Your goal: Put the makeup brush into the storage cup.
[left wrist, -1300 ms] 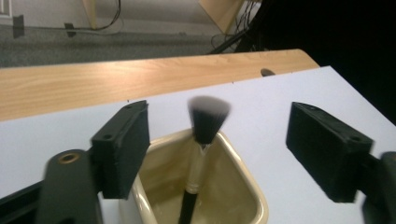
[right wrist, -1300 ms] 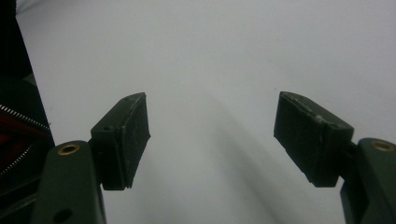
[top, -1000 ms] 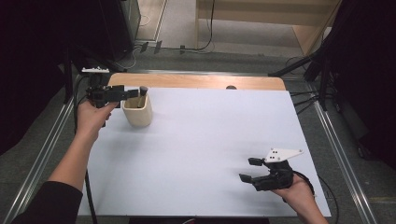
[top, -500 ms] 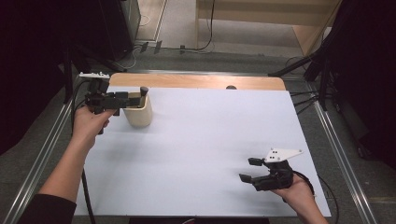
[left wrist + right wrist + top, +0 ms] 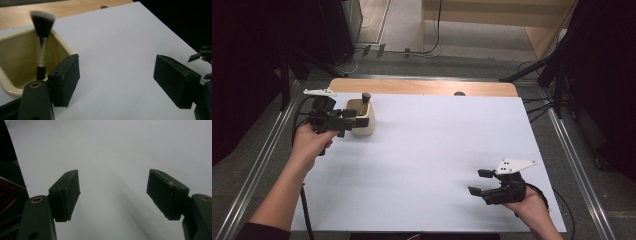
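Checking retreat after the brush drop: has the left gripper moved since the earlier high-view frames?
Yes. The left gripper has drawn back left, off the top of the cream square cup holding the black makeup brush; its open jaws now sit at the cup's left side.

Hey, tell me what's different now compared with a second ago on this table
The left gripper has drawn back from over the cream cup toward the table's left edge, its jaws open and empty. The makeup brush it was at now stands free in the cup, leaning on the rim. The cup has kept its place, and the right gripper stays open and empty over the white table at the near right.
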`<state>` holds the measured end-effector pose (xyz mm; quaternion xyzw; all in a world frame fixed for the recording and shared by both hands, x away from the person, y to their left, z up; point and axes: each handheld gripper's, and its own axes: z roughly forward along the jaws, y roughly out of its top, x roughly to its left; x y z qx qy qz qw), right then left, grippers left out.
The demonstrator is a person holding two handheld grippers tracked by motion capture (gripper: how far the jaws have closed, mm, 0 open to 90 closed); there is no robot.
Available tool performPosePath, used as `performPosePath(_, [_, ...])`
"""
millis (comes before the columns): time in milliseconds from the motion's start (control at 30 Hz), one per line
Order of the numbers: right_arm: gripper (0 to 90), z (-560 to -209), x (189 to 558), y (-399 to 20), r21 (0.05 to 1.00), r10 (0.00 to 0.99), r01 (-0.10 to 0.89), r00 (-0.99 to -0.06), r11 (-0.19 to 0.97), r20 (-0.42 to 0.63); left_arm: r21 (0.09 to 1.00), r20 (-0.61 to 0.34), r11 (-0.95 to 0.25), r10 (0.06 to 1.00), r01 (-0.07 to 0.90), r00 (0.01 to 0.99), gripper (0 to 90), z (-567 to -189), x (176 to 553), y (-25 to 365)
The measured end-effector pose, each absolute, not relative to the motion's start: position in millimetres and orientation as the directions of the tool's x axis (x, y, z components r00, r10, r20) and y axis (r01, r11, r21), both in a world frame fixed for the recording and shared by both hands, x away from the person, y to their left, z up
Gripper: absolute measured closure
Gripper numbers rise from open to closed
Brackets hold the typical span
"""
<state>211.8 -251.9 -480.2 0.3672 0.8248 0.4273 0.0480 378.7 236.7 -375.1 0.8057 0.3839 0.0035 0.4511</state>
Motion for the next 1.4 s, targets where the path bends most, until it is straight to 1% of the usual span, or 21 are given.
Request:
performPosePath(333, [27.6, -480, 212, -252, 0.739, 0.647, 0.566, -0.725, 0.366, 0.236, 0.717, -0.333, -0.347, 0.591, 0.604, 0.735, 22.6, -383, 363, 223])
performPosePath(1033, [27.6, -480, 212, -252, 0.739, 0.646, 0.566, -0.726, 0.366, 0.237, 0.712, -0.335, -0.383, 0.551, 0.588, 0.764, 22.9, -412, 345, 206])
performPosePath(1267, [27.6, -480, 212, -251, 0.737, 0.642, 0.567, -0.728, 0.368, 0.239, 0.712, -0.290, -0.424, 0.549, 0.560, 0.784, 22.9, -419, 339, 199])
performPosePath(1400, [27.6, -480, 212, -251, 0.736, 0.643, 0.568, -0.728, 0.368, 0.241, 0.715, -0.286, -0.429, 0.541, 0.552, 0.791, 23.1, -422, 334, 197])
